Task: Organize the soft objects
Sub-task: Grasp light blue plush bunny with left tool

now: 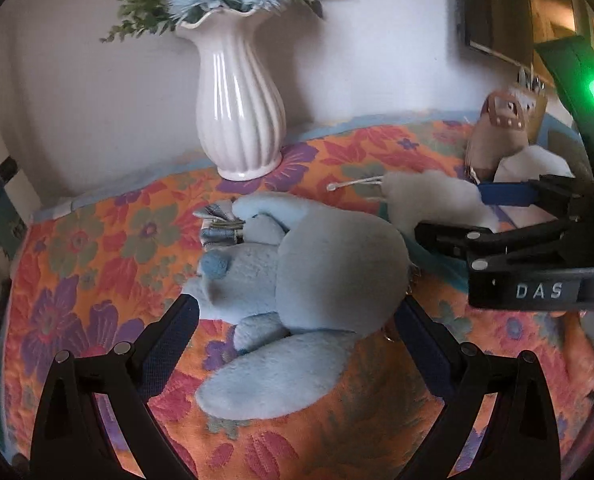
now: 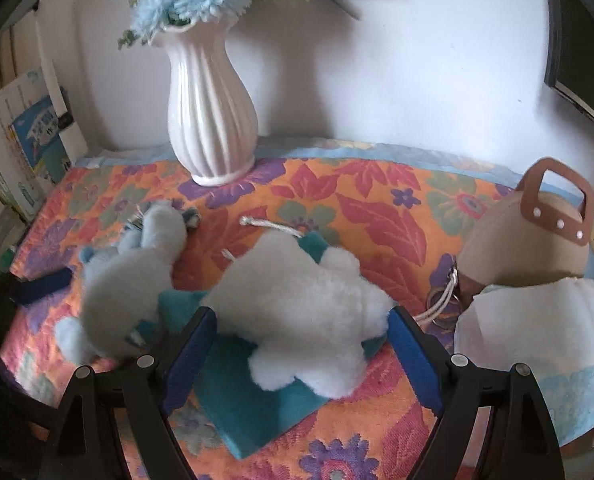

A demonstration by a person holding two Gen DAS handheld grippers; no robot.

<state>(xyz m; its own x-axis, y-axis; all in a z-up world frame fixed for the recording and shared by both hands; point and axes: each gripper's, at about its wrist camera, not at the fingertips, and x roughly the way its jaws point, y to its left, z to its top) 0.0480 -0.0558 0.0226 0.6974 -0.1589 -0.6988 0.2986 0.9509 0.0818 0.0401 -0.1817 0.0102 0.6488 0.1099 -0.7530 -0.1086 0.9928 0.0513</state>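
A light blue plush toy [image 1: 317, 272] lies on the floral cloth [image 1: 97, 264]. My left gripper [image 1: 297, 320] is open, one finger on each side of its body. It also shows in the right wrist view [image 2: 129, 280], at the left. A white fluffy plush with a teal backing [image 2: 305, 312] and a white cord lies to the right of it. My right gripper [image 2: 301, 332] is open around the white plush. In the left wrist view the right gripper [image 1: 497, 220] reaches in from the right at the white plush [image 1: 429, 196].
A white ribbed vase [image 1: 239, 116] with blue flowers stands at the back against the wall. A tan bag with a brown handle [image 2: 537, 232] and a white folded fabric piece [image 2: 537, 328] sit at the right. Books [image 2: 25, 140] lean at the left edge.
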